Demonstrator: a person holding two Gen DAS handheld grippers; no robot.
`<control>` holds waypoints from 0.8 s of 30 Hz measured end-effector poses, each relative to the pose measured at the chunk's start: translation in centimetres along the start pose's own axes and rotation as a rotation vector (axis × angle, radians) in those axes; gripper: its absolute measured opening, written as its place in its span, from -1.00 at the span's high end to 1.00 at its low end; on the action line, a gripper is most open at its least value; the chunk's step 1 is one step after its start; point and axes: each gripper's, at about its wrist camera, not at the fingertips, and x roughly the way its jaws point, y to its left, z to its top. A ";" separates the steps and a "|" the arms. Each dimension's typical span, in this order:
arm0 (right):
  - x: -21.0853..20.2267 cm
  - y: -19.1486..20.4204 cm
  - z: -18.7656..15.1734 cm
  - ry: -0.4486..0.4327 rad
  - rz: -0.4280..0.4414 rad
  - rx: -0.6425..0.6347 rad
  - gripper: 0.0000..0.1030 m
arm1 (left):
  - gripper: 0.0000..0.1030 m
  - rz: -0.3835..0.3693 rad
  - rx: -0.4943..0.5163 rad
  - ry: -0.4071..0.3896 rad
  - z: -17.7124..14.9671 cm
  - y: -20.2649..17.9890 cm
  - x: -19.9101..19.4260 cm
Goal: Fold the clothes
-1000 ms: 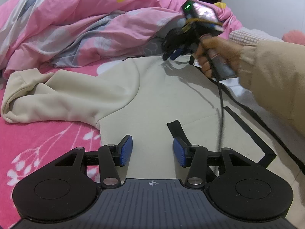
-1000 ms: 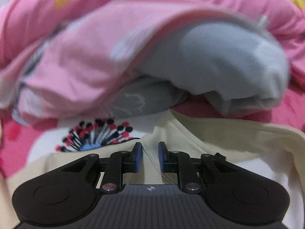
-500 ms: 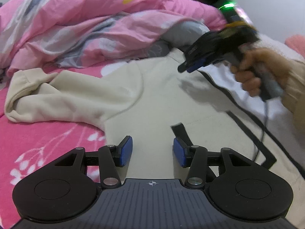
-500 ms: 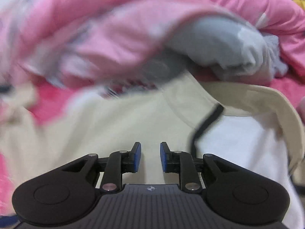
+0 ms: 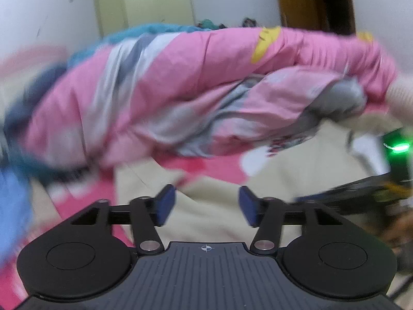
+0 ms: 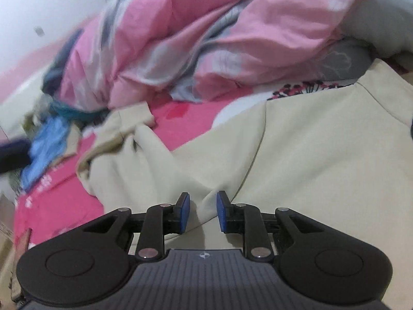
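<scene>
Left gripper (image 5: 205,208), jaws opening and empty, hovers above the cream garment (image 6: 309,155) spread on the pink bedsheet (image 6: 185,121); right gripper (image 6: 200,213), narrowly parted, straddles a fabric ridge without pinching it, apparently positioned to grasp.

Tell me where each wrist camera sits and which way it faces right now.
Left wrist: behind the left gripper, jaws opening, empty; faces the pink duvet over the cream hoodie; right gripper's green light at right edge.
Right wrist: behind the right gripper, narrow gap; looks down at the hoodie's sleeve.
Shared: hoodie, duvet.
</scene>
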 end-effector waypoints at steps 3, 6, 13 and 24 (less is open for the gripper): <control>-0.6 -1.3 -0.1 -0.018 0.053 0.067 0.54 | -0.56 0.024 0.112 0.043 1.4 0.4 4.4; -0.6 -2.6 0.0 -0.022 0.106 0.130 0.53 | -0.55 0.089 0.167 0.170 1.8 0.6 10.7; -0.4 -3.6 0.1 -0.025 0.156 0.177 0.53 | -0.32 0.169 0.205 0.310 1.7 1.5 20.1; -0.2 -4.1 0.0 -0.031 0.181 0.200 0.53 | 0.83 0.182 -0.219 0.223 2.9 10.0 16.8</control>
